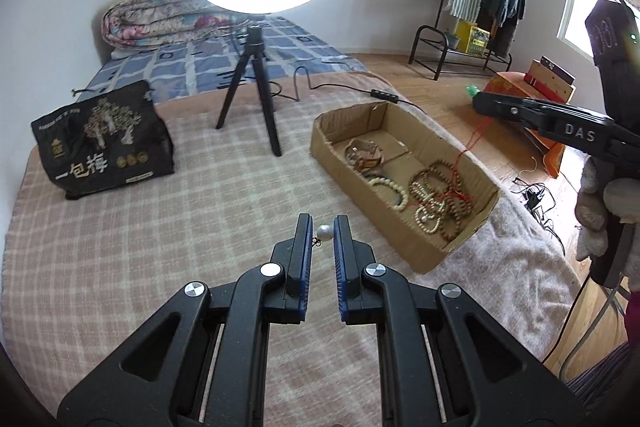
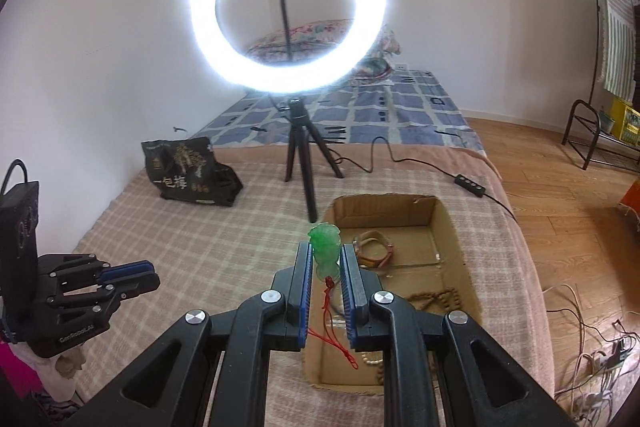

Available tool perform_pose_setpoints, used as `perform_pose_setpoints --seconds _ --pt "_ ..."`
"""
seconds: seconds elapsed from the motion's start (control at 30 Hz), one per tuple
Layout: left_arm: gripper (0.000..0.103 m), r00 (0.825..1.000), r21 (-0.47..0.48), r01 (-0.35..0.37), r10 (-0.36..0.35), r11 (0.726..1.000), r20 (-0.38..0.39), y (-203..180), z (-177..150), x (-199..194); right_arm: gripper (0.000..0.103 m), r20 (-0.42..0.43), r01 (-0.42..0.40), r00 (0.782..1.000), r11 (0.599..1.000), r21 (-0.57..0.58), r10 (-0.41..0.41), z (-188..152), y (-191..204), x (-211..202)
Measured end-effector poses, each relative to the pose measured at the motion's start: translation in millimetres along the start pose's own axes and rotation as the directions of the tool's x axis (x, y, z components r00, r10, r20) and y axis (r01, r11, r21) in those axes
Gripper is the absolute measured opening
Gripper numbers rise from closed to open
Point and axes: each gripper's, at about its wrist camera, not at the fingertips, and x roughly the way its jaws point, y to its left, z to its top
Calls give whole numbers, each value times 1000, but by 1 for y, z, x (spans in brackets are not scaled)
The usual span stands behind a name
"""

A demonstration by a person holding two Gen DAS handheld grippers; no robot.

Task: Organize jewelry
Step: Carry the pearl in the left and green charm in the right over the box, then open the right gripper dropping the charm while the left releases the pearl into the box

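Note:
A pearl earring lies on the checked blanket between the tips of my left gripper; the jaws stand apart around it, and I cannot tell whether a pad touches it. My right gripper is shut on a green jade pendant with a red cord hanging below, held over the cardboard box. In the left wrist view the box holds several bead bracelets and a watch, and the right gripper shows at the right with the pendant's tip.
A ring light on a black tripod stands on the bed behind the box, its cable trailing right. A black printed bag sits at the left. The bed edge and wooden floor with cables lie to the right.

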Motion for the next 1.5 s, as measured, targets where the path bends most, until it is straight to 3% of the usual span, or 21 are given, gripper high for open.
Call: perform_pose_setpoints --seconds 0.67,1.23,1.3,1.43,1.5 --pt "9 994 22 106 -105 994 -25 -79 33 69 12 -39 62 997 997 35 -61 20 -63 45" --pt "9 991 48 118 -115 992 -67 -104 29 102 12 -89 56 995 995 78 -49 10 -91 83" --pt "9 992 45 115 -112 992 -64 -104 29 102 13 -91 58 995 995 87 -50 9 -92 84" --pt "9 993 38 102 -100 994 -66 -103 29 104 30 -86 62 995 993 104 -53 9 -94 83" --pt "9 994 33 89 -87 995 -66 -101 28 103 30 -91 64 994 993 102 -54 9 -93 83"
